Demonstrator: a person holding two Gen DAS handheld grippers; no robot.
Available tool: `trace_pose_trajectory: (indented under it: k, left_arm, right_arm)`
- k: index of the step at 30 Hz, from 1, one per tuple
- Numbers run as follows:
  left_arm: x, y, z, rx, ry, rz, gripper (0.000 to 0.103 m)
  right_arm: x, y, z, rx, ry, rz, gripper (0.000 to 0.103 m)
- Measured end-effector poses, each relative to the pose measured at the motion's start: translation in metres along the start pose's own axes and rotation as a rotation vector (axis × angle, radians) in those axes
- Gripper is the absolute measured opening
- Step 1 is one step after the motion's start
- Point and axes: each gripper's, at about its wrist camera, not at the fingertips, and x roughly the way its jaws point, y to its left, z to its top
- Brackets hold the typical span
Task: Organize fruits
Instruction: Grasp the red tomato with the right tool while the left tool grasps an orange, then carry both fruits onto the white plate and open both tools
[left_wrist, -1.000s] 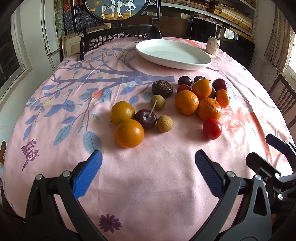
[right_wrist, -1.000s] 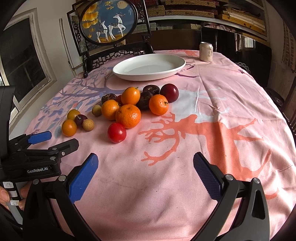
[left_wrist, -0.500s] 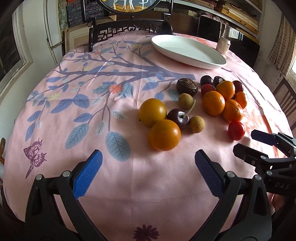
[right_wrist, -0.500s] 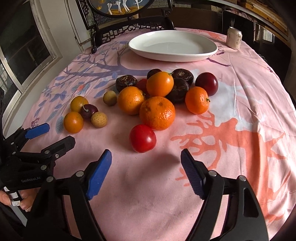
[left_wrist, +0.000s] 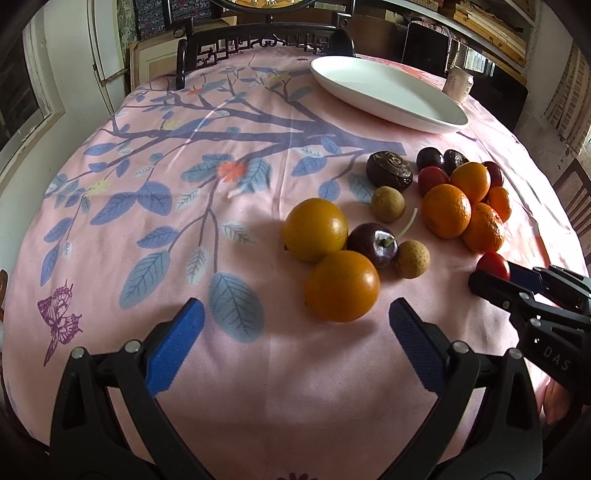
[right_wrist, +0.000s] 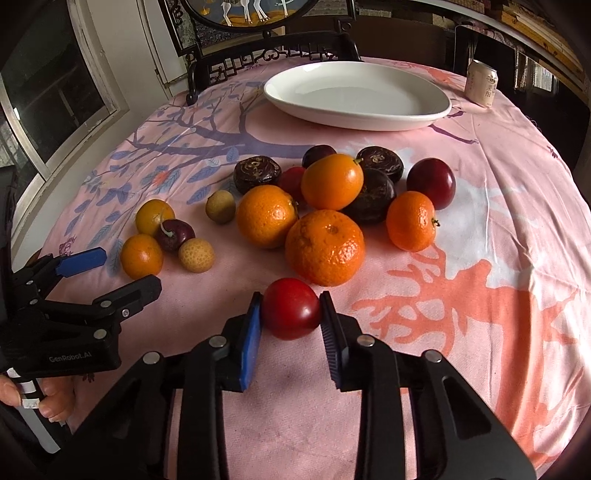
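Several fruits lie on a pink tablecloth. My right gripper (right_wrist: 291, 319) is shut on a red tomato (right_wrist: 291, 308) that rests on the cloth, in front of a pile of oranges (right_wrist: 325, 247), dark plums (right_wrist: 431, 183) and passion fruits. My left gripper (left_wrist: 291, 343) is open, just short of an orange (left_wrist: 341, 285) that sits with a yellow-orange fruit (left_wrist: 316, 229), a cherry (left_wrist: 373, 244) and two longans (left_wrist: 412, 258). A white oval plate (right_wrist: 356, 96) stands empty at the far side.
A drink can (right_wrist: 482, 83) stands right of the plate. A dark carved chair (right_wrist: 273, 59) stands behind the table. The table edge curves away on the left and right; a window is on the left wall.
My right gripper moved forward and closed on the red tomato. My left gripper moved forward and left toward the small fruit group, still open.
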Motion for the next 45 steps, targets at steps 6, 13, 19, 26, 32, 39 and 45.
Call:
trace_pose_trajectory:
  k: [6, 13, 19, 26, 32, 39, 45]
  left_arm:
    - [0.004, -0.010, 0.005, 0.018, -0.008, 0.018, 0.093]
    - [0.003, -0.027, 0.011, 0.099, -0.017, 0.034, 0.037]
    - [-0.011, -0.029, 0.013, 0.112, 0.024, -0.098, 0.037]
    - [-0.047, -0.049, 0.079, 0.133, -0.113, -0.152, 0.037]
    - [-0.004, -0.074, 0.173, 0.071, -0.144, -0.068, 0.037]
    - [0.085, -0.084, 0.215, -0.008, 0.005, -0.024, 0.037]
    - [0.112, -0.091, 0.215, -0.017, 0.030, -0.023, 0.037]
  right_arm:
    - [-0.011, -0.011, -0.010, 0.017, -0.015, 0.051, 0.032]
    - [-0.024, -0.025, -0.015, 0.025, -0.040, 0.070, 0.031]
    - [-0.051, -0.036, -0.006, 0.021, -0.097, 0.109, 0.032]
    - [-0.106, -0.038, 0.043, -0.047, -0.324, 0.124, 0.032]
    - [-0.072, -0.047, 0.107, -0.024, -0.385, 0.014, 0.031]
    - [0.012, -0.073, 0.140, 0.058, -0.248, -0.062, 0.031]
    - [0.041, -0.094, 0.140, 0.135, -0.231, -0.011, 0.032]
